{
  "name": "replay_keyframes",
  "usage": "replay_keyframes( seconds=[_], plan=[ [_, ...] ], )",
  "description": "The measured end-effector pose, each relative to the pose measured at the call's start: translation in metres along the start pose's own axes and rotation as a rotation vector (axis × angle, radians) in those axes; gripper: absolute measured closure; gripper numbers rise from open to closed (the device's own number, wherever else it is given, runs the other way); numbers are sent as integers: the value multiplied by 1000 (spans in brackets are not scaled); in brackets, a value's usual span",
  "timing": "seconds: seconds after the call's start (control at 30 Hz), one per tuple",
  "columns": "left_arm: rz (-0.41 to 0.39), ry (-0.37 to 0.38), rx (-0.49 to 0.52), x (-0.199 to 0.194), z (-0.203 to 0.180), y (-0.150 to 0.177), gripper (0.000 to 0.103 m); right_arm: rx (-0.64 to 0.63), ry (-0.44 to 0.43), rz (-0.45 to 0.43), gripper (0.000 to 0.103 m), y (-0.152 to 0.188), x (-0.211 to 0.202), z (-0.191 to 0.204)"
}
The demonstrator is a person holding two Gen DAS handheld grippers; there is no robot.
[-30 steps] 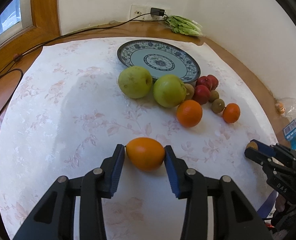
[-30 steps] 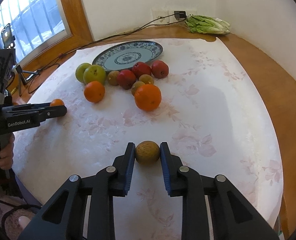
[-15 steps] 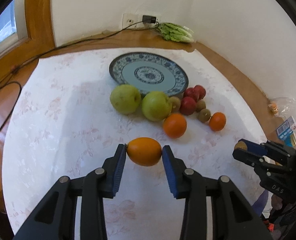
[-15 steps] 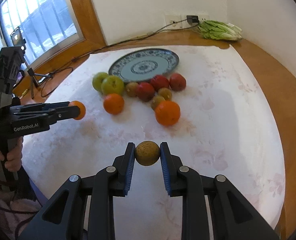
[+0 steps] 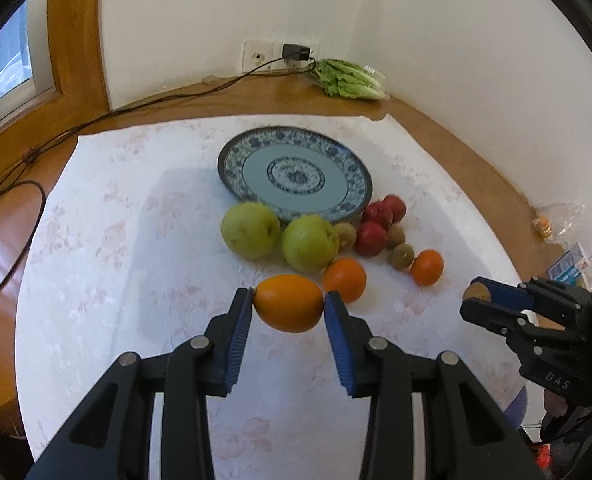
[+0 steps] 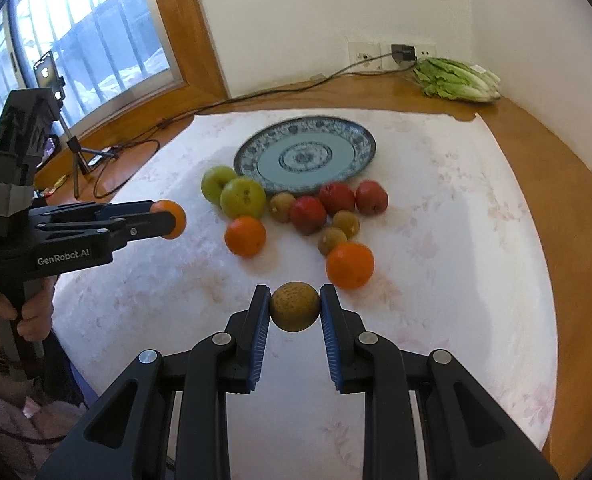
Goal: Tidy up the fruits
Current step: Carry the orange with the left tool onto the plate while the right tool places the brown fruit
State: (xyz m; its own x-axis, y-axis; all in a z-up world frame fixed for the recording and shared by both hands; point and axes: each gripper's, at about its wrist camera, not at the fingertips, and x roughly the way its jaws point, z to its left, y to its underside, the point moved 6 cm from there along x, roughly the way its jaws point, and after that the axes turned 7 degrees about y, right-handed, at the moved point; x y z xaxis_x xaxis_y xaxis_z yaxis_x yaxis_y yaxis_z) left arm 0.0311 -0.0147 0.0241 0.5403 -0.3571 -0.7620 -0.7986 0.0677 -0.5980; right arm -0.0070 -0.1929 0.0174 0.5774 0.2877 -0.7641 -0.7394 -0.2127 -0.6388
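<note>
My left gripper [image 5: 288, 300] is shut on an orange [image 5: 288, 303], held above the white cloth; from the right wrist view the same gripper [image 6: 167, 219] shows at the left with that orange [image 6: 173, 219]. My right gripper [image 6: 295, 304] is shut on a small brown fruit [image 6: 295, 306], also clear of the table. A blue patterned plate [image 5: 295, 173] lies bare at the back. In front of it sit two green pears [image 5: 251, 230], red fruits [image 5: 371, 238], brown fruits [image 5: 401, 255] and two oranges [image 5: 344, 279].
The round wooden table [image 6: 568, 200] carries a white floral cloth [image 6: 456, 208]. A lettuce [image 6: 456, 79] lies by the wall near a socket and cable [image 6: 256, 94]. A person's hand [image 6: 32, 312] grips the left tool. A phone on a tripod [image 6: 50, 76] stands by the window.
Both grippers have risen with their fruits off the cloth. The plate and the fruit cluster now sit lower and nearer the middle of both views.
</note>
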Motion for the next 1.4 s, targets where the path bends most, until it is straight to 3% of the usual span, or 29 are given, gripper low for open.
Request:
replay_keyframes(
  seconds=[0.47, 0.9, 1.2, 1.3, 1.4],
  plan=[
    [-48, -14, 60, -7, -5, -51, 64, -30, -12, -22, 77, -53, -3, 2],
    [-19, -29, 34, 41, 5, -75, 64, 13, -49, -2, 77, -89, 39, -3],
    [20, -46, -5, 81, 20, -81, 64, -6, -12, 1, 77, -100, 79, -2],
    [24, -56, 3, 89, 21, -83, 76, -9, 3, 5, 77, -101, 91, -1],
    [20, -58, 5, 92, 22, -85, 76, -14, 21, 14, 77, -102, 101, -2]
  ],
)
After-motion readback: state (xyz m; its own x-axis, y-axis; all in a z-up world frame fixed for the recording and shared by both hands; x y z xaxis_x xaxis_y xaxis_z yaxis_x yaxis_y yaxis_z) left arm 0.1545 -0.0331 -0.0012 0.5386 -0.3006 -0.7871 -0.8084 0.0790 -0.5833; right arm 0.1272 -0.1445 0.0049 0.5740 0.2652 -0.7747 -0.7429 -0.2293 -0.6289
